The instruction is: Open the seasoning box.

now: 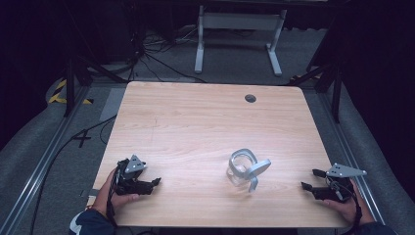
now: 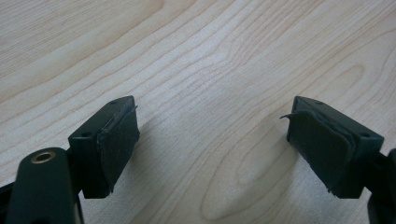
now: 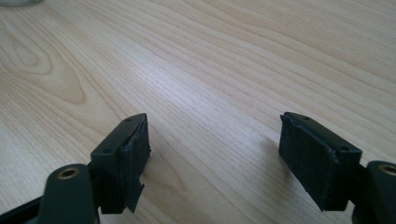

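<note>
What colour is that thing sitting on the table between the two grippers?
The jar is clear glass, with a pale grey lid and clasp, seen best in the high view.

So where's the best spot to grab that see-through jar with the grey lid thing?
Probably the clear round body of the glass jar, pinched across its sides. The right gripper is nearest and its jaws stand open, so come in low from the right. The grey lid hangs flipped open, leaning off that side, so grip below it; it looks too loose to hold.

Bright, evenly lit table (image 1: 195, 122), dark surroundings, soft shadows.
</note>
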The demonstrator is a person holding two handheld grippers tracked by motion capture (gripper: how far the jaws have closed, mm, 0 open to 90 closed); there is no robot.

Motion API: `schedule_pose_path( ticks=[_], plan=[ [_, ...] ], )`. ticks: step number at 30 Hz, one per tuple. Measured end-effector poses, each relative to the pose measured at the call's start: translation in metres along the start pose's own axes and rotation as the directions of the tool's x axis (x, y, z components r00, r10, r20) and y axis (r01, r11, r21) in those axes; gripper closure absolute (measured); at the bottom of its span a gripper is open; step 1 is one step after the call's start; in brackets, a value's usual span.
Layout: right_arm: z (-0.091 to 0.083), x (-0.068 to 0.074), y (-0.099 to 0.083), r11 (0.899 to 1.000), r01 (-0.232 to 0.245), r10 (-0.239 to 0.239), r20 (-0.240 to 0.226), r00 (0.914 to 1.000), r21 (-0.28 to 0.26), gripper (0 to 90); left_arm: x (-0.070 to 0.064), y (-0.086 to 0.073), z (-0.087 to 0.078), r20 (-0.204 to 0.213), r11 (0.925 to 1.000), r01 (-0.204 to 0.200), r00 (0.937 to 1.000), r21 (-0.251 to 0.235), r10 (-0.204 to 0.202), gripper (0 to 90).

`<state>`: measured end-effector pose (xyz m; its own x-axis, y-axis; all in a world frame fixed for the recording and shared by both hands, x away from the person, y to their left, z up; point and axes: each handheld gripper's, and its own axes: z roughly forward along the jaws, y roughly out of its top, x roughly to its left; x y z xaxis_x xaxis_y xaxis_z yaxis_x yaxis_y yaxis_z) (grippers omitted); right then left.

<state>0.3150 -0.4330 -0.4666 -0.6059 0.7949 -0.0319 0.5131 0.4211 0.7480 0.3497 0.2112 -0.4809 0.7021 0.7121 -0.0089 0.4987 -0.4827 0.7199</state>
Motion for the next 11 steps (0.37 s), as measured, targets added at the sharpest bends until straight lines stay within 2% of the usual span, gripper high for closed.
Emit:
schedule_pose_path(
  ticks=[11],
  plan=[
    [0.0, 0.0, 0.0, 1.0, 0.0, 0.0, 0.0, 1.0, 0.0, 24.6, 0.0, 0.0, 0.0, -0.001, 1.0, 0.001, 1.0, 0.002, -0.001, 16.5]
  ],
)
